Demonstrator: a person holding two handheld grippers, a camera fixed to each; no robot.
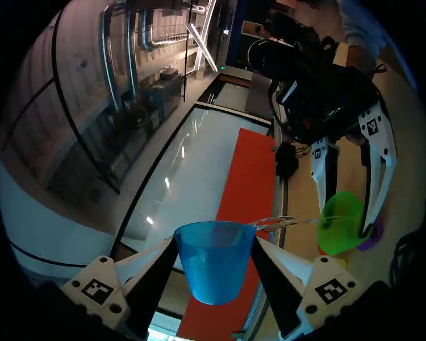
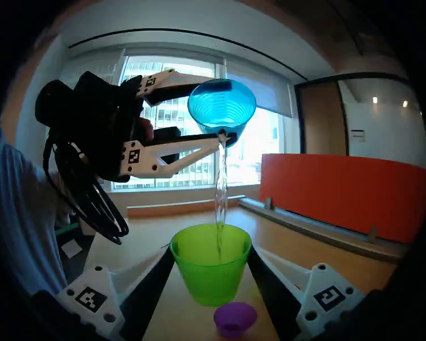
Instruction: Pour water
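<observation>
Both fingers of the left gripper [image 1: 213,250] press on the sides of the blue cup [image 1: 214,267], which is held high and tipped. Water [image 2: 220,187] runs off its rim in a thin stream, straight down into the green cup [image 2: 211,267]. The right gripper [image 2: 211,258] clamps that cup upright from either side. How much either cup holds cannot be told. Near the green cup's base a small purple cup [image 2: 234,319] stands on the wooden table [image 2: 304,250], with an orange partition [image 2: 349,193] beyond.

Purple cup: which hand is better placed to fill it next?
Right, probably. The right tool holds the green cup, now taking water, close to the purple cup. The left tool holds the blue cup tilted higher up.
</observation>
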